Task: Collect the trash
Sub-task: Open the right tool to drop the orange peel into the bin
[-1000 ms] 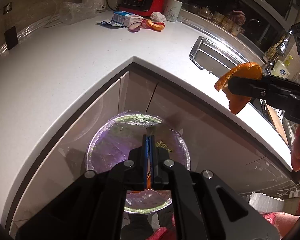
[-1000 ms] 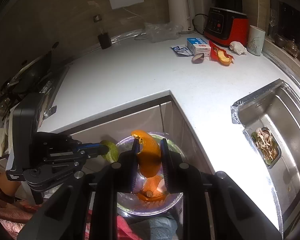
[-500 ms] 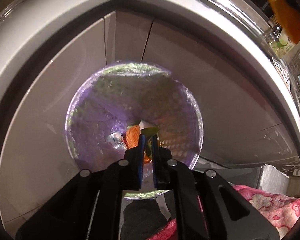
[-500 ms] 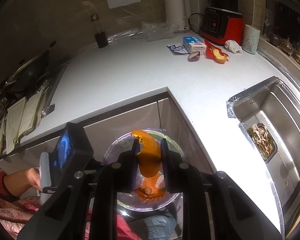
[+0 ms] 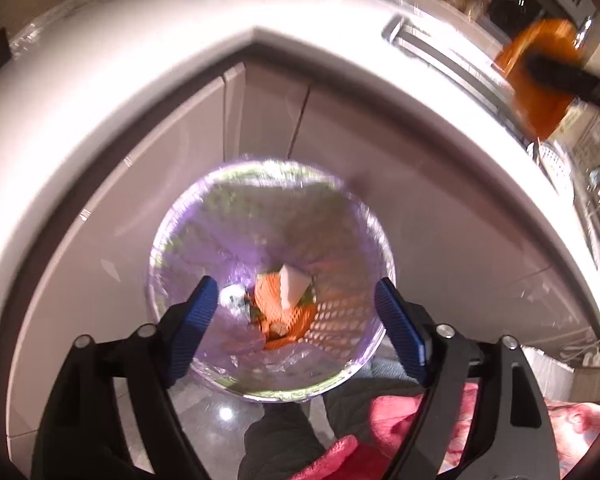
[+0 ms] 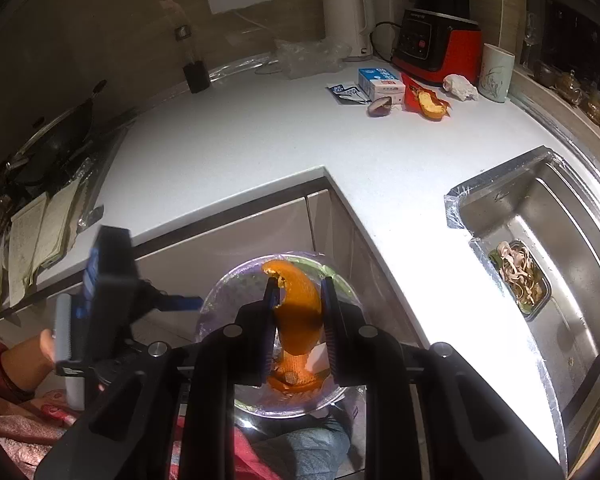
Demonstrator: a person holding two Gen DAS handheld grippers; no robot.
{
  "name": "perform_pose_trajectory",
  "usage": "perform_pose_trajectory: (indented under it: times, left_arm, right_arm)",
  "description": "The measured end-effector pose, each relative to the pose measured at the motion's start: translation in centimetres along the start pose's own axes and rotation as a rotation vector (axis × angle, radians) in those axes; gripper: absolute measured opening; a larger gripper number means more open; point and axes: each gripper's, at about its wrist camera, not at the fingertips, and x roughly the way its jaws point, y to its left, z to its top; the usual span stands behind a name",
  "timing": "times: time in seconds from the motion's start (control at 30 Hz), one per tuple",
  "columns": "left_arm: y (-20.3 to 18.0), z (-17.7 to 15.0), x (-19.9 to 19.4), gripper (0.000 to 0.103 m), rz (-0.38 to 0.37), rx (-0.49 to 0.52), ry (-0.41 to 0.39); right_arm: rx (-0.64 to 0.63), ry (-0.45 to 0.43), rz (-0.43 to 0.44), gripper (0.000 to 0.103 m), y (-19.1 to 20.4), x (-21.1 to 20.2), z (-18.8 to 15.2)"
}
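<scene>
A round trash bin [image 5: 364, 344] lined with a clear purple bag stands on the floor below the counter corner, with orange peel and a white scrap [image 5: 292, 290] at its bottom. My left gripper [image 5: 296, 320] is open and empty above the bin mouth. My right gripper [image 6: 298, 300] is shut on a curved orange peel [image 6: 300, 304] and holds it over the bin [image 6: 220, 300]. That peel also shows at the upper right of the left wrist view [image 5: 540, 76]. The left gripper shows in the right wrist view [image 6: 180, 302].
On the white counter [image 6: 240, 152] at the back lie a milk carton [image 6: 380, 82], a wrapper [image 6: 346, 92], a mushroom [image 6: 380, 106], a red packet with peel [image 6: 426, 102] and a crumpled tissue [image 6: 460, 86]. A sink [image 6: 540, 248] is at the right, a stove at the left.
My left gripper has opened over the bin and what it held has dropped in. My right gripper still holds the orange peel above the bin.
</scene>
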Motion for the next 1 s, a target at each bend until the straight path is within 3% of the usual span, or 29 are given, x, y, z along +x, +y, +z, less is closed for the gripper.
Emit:
perform_pose_trajectory:
  times: [0.1, 0.2, 0.53, 0.57, 0.63, 0.7, 0.83, 1.0]
  left_arm:
    - [0.0, 0.2, -3.7, 0.09, 0.056, 0.012, -0.115]
    - [0.0, 0.5, -6.3, 0.095, 0.1, 0.02, -0.183]
    - [0.7, 0.9, -10.2, 0.095, 0.02, -0.006, -0.219]
    - [0.7, 1.0, -10.3, 0.095, 0.024, -0.005, -0.222]
    - [0.5, 1.0, -10.4, 0.095, 0.032, 0.001, -0.228]
    - [0.3, 1.1, -10.4, 0.095, 0.056, 0.01, -0.23]
    - [-0.4, 1.4, -10.3, 0.095, 0.11, 0.036, -0.233]
    - [-1.2, 2.2, -10.2, 0.095, 0.126, 0.051, -0.238]
  right_arm:
    - [-0.003, 0.018, -0.008, 0.022, -0.3, 1.0, -0.4]
    - [-0.023, 0.052, -0.015, 0.022, 0.2, 2.7, -1.2]
    - [-0.107, 0.171, 0.015, 0.028, 2.2, 9.9, -4.2]
    - [-0.12, 0.18, 0.009, 0.031, 2.5, 10.6, -4.6]
    - [-0.133, 0.203, 0.005, 0.049, 2.7, 12.0, -5.0]
    - [-0.131, 0.214, -0.011, 0.077, 2.8, 13.1, -5.3]
    - [-0.104, 0.219, -0.021, 0.087, 2.5, 13.5, -5.1]
    - [-0.069, 0.156, -0.054, 0.098, 1.4, 10.8, -3.6]
